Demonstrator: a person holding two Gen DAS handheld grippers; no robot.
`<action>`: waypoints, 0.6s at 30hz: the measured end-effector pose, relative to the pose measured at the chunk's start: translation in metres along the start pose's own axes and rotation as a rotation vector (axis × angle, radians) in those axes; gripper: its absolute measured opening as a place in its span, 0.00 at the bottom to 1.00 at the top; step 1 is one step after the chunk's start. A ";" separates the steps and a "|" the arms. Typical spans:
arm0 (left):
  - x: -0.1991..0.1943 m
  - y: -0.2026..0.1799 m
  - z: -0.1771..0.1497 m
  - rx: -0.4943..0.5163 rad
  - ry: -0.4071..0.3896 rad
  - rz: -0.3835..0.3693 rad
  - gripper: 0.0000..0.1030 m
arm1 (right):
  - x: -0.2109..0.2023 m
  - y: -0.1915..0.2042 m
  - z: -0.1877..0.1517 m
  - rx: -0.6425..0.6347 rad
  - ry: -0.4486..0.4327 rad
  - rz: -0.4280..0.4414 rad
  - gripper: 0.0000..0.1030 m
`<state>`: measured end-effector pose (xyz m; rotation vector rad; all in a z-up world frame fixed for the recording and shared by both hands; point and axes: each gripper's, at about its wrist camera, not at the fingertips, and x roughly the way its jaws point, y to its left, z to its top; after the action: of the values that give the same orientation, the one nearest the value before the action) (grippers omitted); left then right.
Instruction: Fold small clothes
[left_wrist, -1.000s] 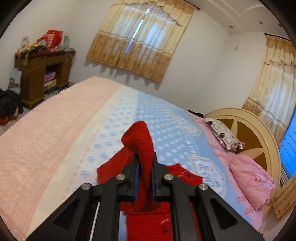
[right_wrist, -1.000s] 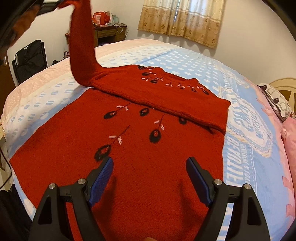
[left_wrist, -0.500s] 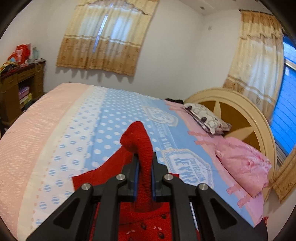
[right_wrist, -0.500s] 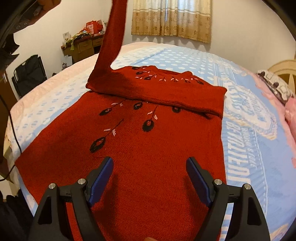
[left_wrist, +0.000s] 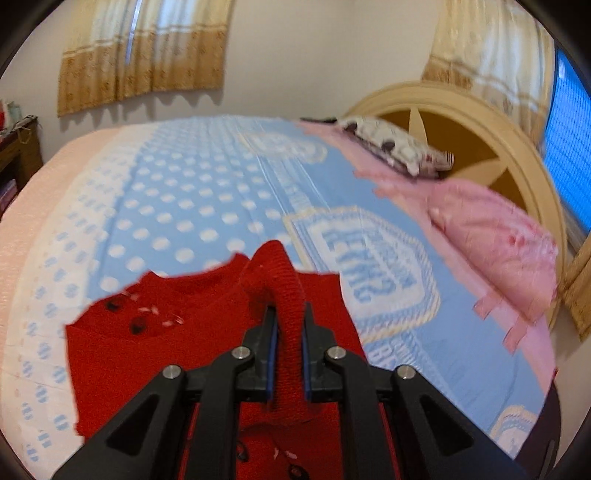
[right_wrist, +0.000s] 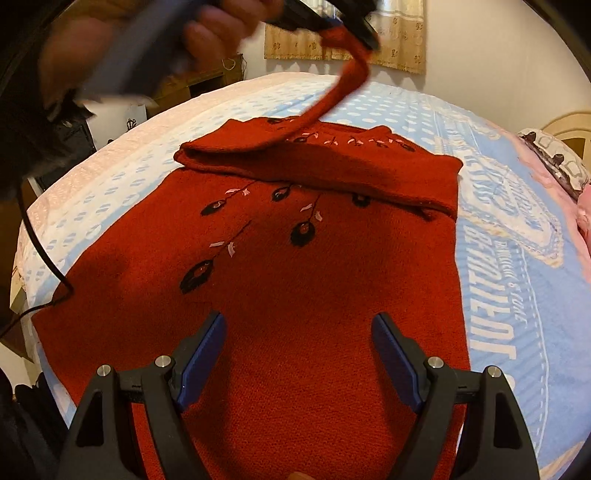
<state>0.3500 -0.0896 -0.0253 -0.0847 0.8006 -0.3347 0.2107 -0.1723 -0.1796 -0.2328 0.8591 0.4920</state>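
A red knit sweater with black flower embroidery lies flat on the bed, its upper part folded over. My left gripper is shut on the cuff of the sweater's sleeve and holds it above the sweater's collar end. In the right wrist view that sleeve hangs from the left gripper over the folded part. My right gripper is open and empty just above the sweater's lower half.
The bed has a blue dotted cover with pink edges. Pink pillows and a patterned cushion lie by the round headboard. A wooden desk stands left of the bed. A black cable hangs at the left.
My left gripper has carried the sleeve rightwards and down across the sweater, toward the headboard side. My right gripper has stayed open over the lower half.
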 end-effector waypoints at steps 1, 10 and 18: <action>0.009 -0.004 -0.004 0.004 0.014 0.001 0.11 | 0.001 -0.001 0.000 0.004 0.004 0.005 0.79; 0.060 -0.033 -0.023 0.094 0.115 -0.012 0.15 | 0.007 -0.005 -0.001 0.026 0.030 0.045 0.79; 0.033 -0.029 -0.026 0.180 0.057 -0.010 0.55 | 0.008 -0.007 -0.001 0.038 0.031 0.060 0.79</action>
<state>0.3457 -0.1265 -0.0605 0.0901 0.8235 -0.4193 0.2182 -0.1766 -0.1868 -0.1804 0.9069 0.5288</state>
